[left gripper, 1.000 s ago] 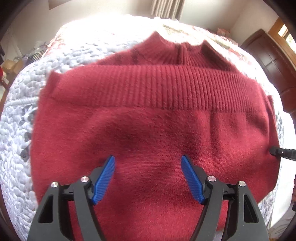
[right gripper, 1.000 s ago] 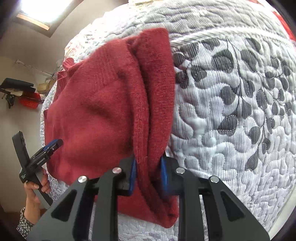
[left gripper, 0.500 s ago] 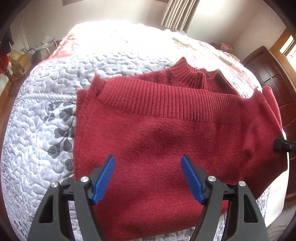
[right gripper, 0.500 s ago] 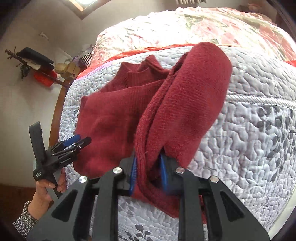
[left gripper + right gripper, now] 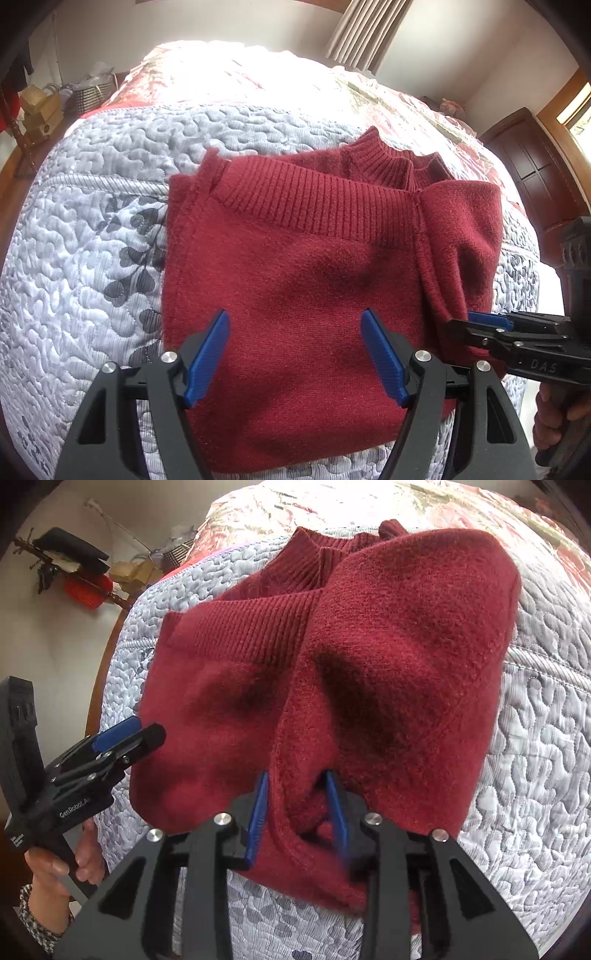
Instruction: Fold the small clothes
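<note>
While left tongs (image 5: 295, 356) gape, right tongs (image 5: 297, 808) clench the red sweater (image 5: 295, 266).

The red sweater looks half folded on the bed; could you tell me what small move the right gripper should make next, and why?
Probably carry the pinched edge further across toward the left gripper and lay it down. The right gripper is shut on the red sweater, holding its side raised in a loose hump above the quilt, while the rest lies flat and the left gripper is open, gripping nothing.
</note>
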